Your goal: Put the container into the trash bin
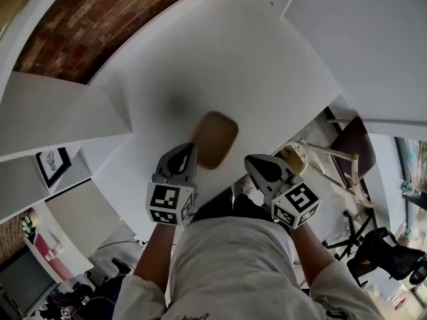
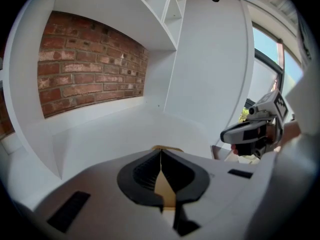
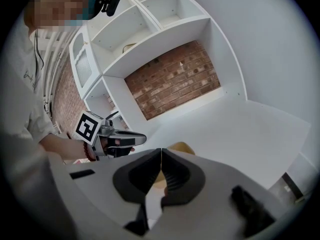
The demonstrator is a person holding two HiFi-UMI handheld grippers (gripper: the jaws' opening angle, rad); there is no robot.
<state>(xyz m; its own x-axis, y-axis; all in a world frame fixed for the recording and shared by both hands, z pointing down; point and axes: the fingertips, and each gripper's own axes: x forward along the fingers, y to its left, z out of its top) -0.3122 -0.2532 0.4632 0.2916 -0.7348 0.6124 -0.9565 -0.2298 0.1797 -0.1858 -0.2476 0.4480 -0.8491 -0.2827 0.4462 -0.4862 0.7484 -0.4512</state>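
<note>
The brown container (image 1: 215, 139) lies flat on the white worktop (image 1: 253, 79), near the edge closest to me. It is a low tray with round corners. Nothing is in it that I can see.

My left gripper (image 1: 192, 148) is at the container's left edge. Its fingers (image 2: 142, 174) are pressed together and they hold nothing. In the left gripper view the brown of the container shows just past the tips. I cannot tell if the tips touch it.

My right gripper (image 1: 251, 160) is just beside the container on the other side, a little nearer to me. Its fingers (image 3: 177, 176) are pressed together too, and nothing is between them. The container sits just past their tips in the right gripper view. So the container is between my two grippers, and neither one has hold of it.

At the back of the worktop there is a red brick wall (image 2: 90, 69). White shelves (image 3: 150, 14) stand above it. Off the worktop, to my right, is a chair (image 1: 352, 144) with a dark seat.
</note>
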